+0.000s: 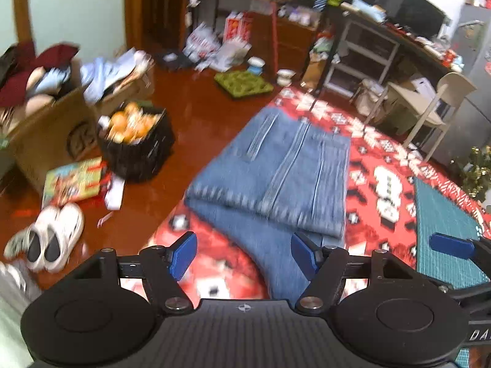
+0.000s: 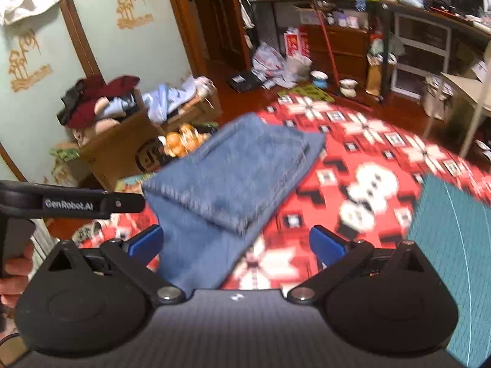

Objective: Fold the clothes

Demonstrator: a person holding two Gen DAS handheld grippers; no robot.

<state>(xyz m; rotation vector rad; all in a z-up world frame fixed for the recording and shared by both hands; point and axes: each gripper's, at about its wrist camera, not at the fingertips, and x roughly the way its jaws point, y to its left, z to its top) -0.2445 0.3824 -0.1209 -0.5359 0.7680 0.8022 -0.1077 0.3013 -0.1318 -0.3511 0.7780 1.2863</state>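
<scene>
A pair of blue denim jeans lies folded over on itself on a red patterned rug, one layer stacked on the near part of another, whose lower edge trails toward the cameras. Denim of this weight looks heavy and limp rather than stiff — likely to sag if lifted by one corner, unlikely to slip from rubber pads. The sensible holds appear to be the two near corners of the stacked layer, or the doubled edge where the cloth is thickest.

The left gripper hangs above the near edge of the jeans, its blue fingers parted with nothing between them and no cloth touched. The right gripper stands wider still, empty, just above the trailing denim and rug.

Beside the jeans, toward the right gripper, lies a teal mat. On the far side from it, off the rug on the polished floor, sit a black crate of oranges, cardboard boxes heaped with clothes and white shoes — blur softens much of the room.
</scene>
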